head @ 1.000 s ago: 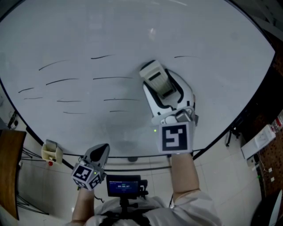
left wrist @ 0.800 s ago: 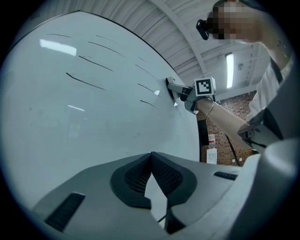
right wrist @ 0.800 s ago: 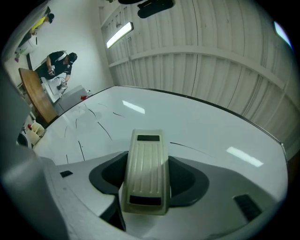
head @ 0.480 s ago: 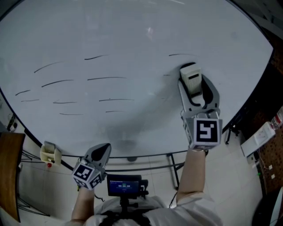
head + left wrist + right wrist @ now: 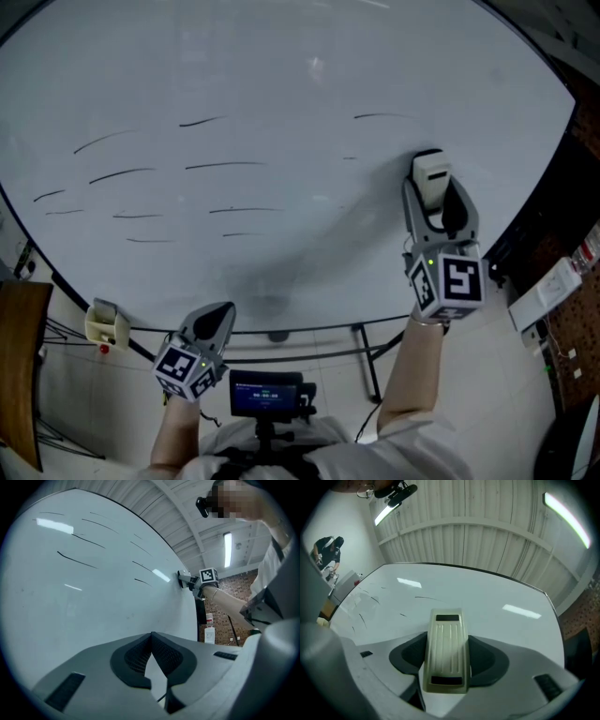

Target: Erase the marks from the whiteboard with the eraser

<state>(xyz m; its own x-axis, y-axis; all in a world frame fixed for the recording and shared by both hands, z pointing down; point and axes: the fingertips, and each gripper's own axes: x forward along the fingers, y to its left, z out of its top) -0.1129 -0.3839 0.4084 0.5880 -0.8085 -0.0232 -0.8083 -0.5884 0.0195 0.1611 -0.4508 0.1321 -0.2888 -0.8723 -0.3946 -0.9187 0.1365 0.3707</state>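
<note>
Head view looked steeply down from above the person at the whiteboard [image 5: 281, 75]. Left gripper view sat low, close behind its jaws, facing along the board toward the right gripper [image 5: 182, 577]. Right gripper view faced the board up close, over the eraser [image 5: 446, 651]. All shared the board.

No word or number can be read anywhere. The small screen [image 5: 265, 395] at the bottom of the head view shows a row of pale characters too small to make out. The strokes [image 5: 225, 166] on the whiteboard [image 5: 281, 56] are plain lines, not letters.
</note>
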